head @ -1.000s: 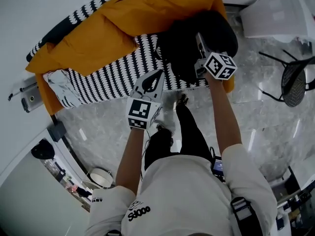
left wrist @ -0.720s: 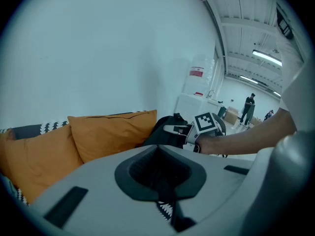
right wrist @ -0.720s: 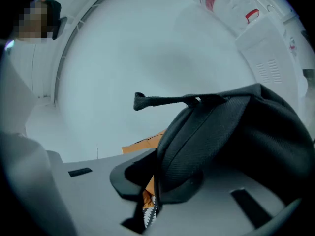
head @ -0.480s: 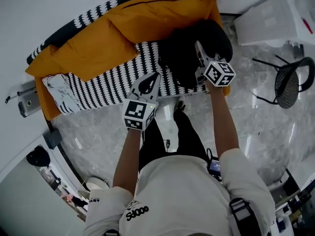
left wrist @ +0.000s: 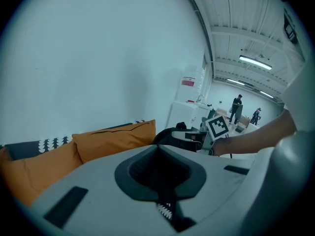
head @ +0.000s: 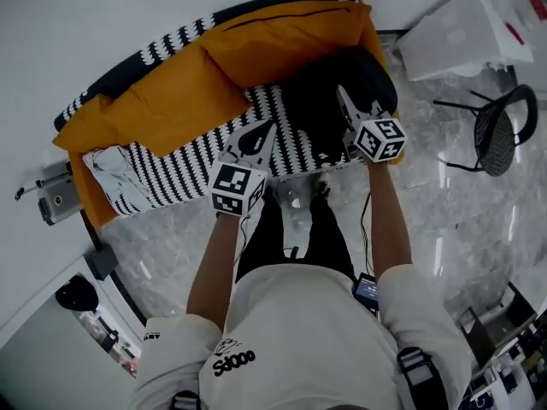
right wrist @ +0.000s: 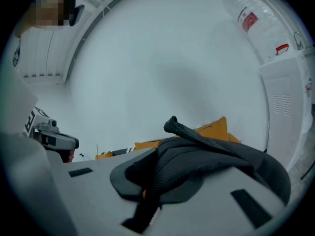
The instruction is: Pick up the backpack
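Observation:
A black backpack (head: 329, 101) sits at the right end of a sofa with a black-and-white cover (head: 184, 165), against an orange cushion (head: 282, 41). My right gripper (head: 352, 111) reaches onto the backpack's right side. In the right gripper view it (right wrist: 156, 180) is shut on a black webbing strap (right wrist: 197, 134) of the backpack (right wrist: 231, 156), and the strap's loop stands up above the jaws. My left gripper (head: 261, 133) hovers over the seat just left of the backpack. Its jaws (left wrist: 160, 173) meet with nothing between them.
A second orange cushion (head: 162, 101) and a crumpled silver cloth (head: 109, 165) lie on the sofa's left part. A white cabinet (head: 457, 28) and a black chair (head: 500, 131) stand to the right on the marble floor (head: 162, 229). A white wall runs behind the sofa.
Both grippers have risen and moved toward the sofa's back. The right one stays on the backpack and carries its strap upward.

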Demonstrator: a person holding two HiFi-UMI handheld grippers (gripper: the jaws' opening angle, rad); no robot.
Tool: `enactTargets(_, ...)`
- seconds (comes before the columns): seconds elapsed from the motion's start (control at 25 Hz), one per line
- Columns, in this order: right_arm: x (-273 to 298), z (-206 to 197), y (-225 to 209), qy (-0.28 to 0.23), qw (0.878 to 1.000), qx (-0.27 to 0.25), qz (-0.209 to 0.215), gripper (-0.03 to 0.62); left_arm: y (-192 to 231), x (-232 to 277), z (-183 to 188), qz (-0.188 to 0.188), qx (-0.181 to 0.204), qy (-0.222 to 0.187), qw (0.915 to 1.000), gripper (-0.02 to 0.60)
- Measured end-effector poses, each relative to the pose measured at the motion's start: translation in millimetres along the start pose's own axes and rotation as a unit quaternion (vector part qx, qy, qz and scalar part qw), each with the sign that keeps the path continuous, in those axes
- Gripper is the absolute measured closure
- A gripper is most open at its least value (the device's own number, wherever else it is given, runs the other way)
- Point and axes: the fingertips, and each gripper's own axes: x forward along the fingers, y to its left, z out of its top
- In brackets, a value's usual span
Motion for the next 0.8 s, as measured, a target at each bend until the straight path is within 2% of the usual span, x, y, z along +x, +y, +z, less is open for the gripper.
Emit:
enactTargets(0.24, -9, 4, 35, 0.001, 1.0, -0.02, -0.019, 0.545, 16, -28, 12, -0.011, 0.011, -0.009, 0.9998, 0.56)
enactTargets(0.4, -15, 14, 65, 0.007, 0.999, -0.039, -0.006, 0.545, 21, -45, 10, -0.017, 0.009, -0.011, 0.9998, 0.56)
enactTargets(0.64, -33, 21, 92, 0.003, 1.0, -0.021, 0.007, 0.546, 18, -64, 9, -0.027, 0.02, -0.012, 0.9994, 0.56)
enactTargets(0.8, -45, 31, 112, 0.003, 0.999, -0.045, 0.011, 0.546, 18, -75, 18, -0.028, 0.031, -0.02, 0.9989, 0.56)
